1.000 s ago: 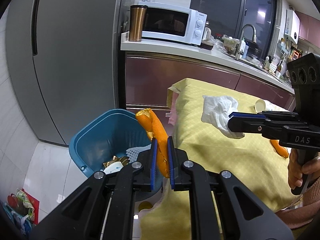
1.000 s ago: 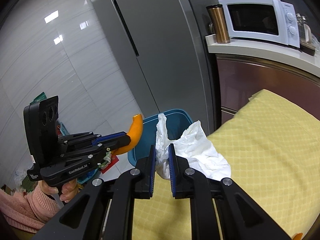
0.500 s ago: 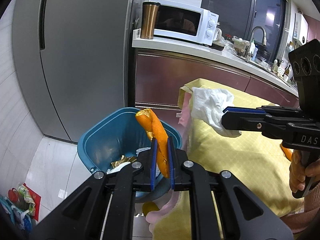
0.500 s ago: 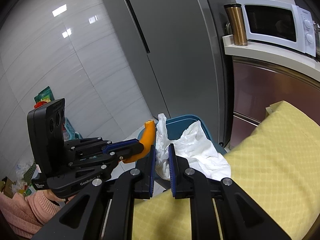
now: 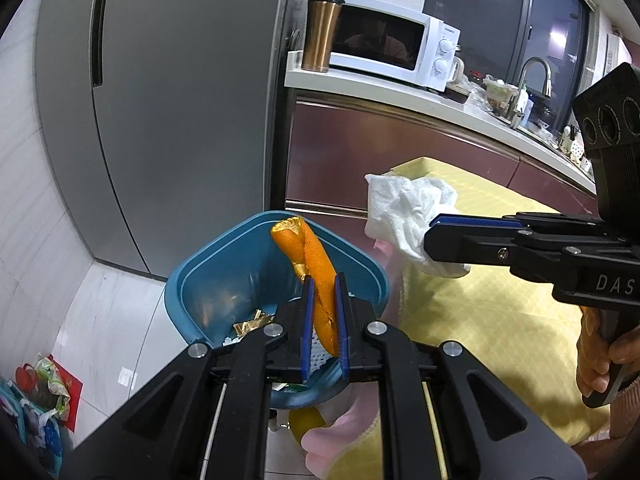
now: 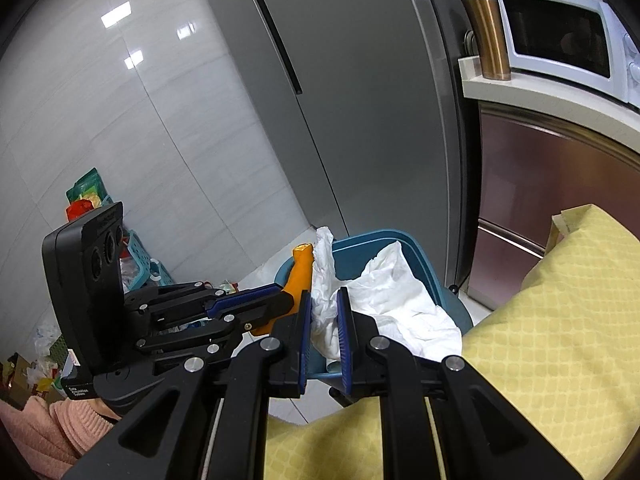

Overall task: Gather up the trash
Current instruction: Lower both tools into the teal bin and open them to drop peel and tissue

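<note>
**Both pieces of trash now over the bin**

We have carried the orange peel [image 5: 316, 276] in over the blue bin [image 5: 224, 264], mid-frame; a second ago it hung beside the rim. Our left gripper [image 5: 323, 320] pinches it. Our right gripper [image 6: 325, 328] pinches the crumpled tissue [image 6: 384, 300], which has come from over the yellow tablecloth [image 6: 560, 320] to the bin too. We judge release comes next. Beyond stand the grey fridge [image 5: 180, 100], upper left, and the microwave [image 5: 392, 44].

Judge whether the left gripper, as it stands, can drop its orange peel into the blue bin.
Probably yes. The left gripper, shut on the orange peel, sits over the blue bin, whose mouth is open below it; the right gripper with its tissue stays aside.
</note>
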A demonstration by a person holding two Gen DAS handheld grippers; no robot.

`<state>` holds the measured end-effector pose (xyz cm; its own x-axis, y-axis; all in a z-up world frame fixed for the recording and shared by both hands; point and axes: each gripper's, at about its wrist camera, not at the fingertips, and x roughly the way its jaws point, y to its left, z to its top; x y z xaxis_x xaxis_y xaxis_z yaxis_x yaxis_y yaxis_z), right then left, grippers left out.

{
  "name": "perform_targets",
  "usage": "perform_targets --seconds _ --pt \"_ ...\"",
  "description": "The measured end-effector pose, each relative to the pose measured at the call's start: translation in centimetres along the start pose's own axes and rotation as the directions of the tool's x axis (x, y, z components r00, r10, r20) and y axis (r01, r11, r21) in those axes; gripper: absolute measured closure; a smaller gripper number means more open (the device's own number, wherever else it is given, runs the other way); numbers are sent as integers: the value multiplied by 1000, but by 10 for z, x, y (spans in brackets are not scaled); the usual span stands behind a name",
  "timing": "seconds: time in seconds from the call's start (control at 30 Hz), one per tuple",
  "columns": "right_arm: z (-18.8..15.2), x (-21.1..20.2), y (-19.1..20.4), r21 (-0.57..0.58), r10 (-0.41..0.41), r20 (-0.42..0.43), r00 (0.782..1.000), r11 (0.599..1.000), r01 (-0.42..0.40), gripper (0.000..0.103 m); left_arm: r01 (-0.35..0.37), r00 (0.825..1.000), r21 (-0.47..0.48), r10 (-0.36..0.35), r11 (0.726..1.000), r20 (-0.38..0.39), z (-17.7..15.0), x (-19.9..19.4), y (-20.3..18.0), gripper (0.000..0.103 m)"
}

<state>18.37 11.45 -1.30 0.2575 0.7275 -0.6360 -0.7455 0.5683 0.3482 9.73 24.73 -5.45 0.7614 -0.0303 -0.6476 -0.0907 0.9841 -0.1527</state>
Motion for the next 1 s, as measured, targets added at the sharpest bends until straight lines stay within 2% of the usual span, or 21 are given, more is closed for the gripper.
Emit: perform_targets --seconds 1.0 --pt "7 73 -6 13 -25 -149 989 1000 27 91 -58 997 -63 54 996 -62 -4 44 19 92"
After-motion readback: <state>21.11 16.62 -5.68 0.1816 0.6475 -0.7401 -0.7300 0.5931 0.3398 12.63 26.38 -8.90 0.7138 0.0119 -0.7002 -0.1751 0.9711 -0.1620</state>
